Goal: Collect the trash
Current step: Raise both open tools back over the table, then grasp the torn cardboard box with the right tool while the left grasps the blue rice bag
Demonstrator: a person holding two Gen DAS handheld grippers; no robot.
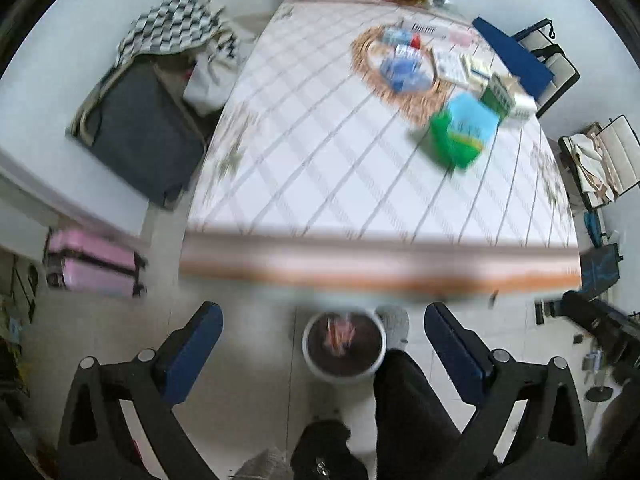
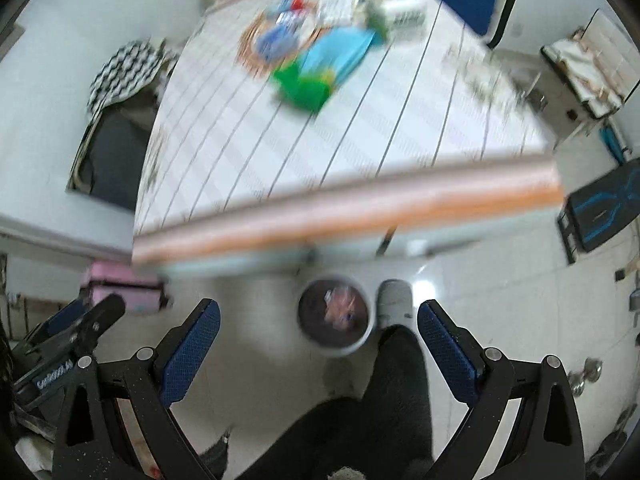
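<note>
Both the left tool [image 1: 323, 342] and right tool [image 2: 319, 334] are being held wide apart, nothing gripped. Trash [image 1: 341, 335] is sitting in the bin [image 1: 344, 374] on the floor, below the table's [image 1: 320, 184] near edge.

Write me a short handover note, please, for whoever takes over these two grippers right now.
Left gripper: jaws open, holding nothing, above the floor in front of the table.
Right gripper: jaws open, holding nothing, in much the same place.
Bin: on the floor by the table's near edge, beside your foot; some wrappers already lie inside.
Left to do: items sit at the table's far side, a green and blue box and small packets on a round mat. Blur hides which are trash.
</note>
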